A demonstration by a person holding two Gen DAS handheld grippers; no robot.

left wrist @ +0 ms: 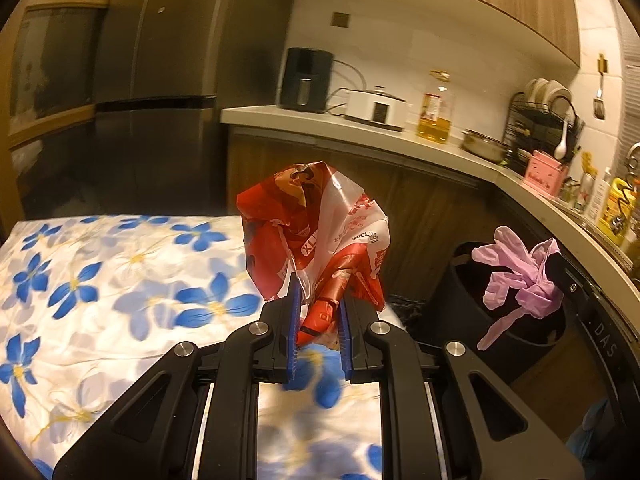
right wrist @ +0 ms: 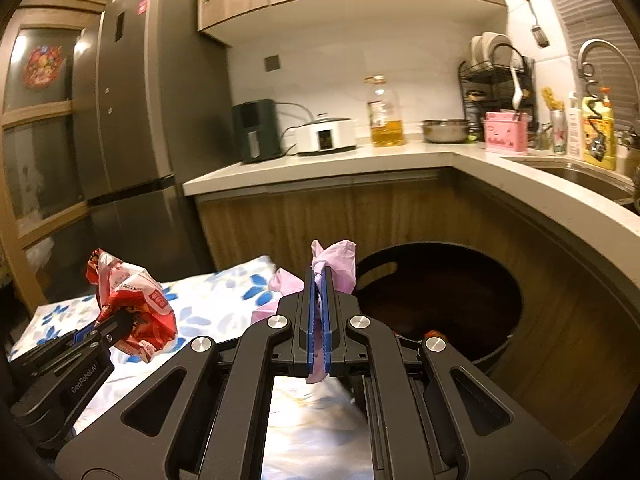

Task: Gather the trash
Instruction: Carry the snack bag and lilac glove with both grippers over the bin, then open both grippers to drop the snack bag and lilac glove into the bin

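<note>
My left gripper (left wrist: pixel 318 300) is shut on a crumpled red and white plastic wrapper (left wrist: pixel 316 232), held above the edge of a table with a blue-flowered cloth (left wrist: pixel 100 280). In the right wrist view that wrapper (right wrist: pixel 136 300) and the left gripper (right wrist: pixel 108 326) show at the lower left. My right gripper (right wrist: pixel 319 280) is shut on a crumpled pink glove (right wrist: pixel 340 264), which pokes out above the blue pads. The left wrist view shows the same glove (left wrist: pixel 520 280) dangling over a round black bin (left wrist: pixel 464 292). The open bin (right wrist: pixel 440 300) stands on the floor just beyond the right gripper.
A kitchen counter (right wrist: pixel 360 160) runs behind and curves round to the right, above wooden cabinet fronts. It carries an air fryer (right wrist: pixel 256 130), a cooker, an oil bottle (right wrist: pixel 384 112), a metal bowl, a dish rack and a sink. A tall fridge (right wrist: pixel 132 100) stands at the left.
</note>
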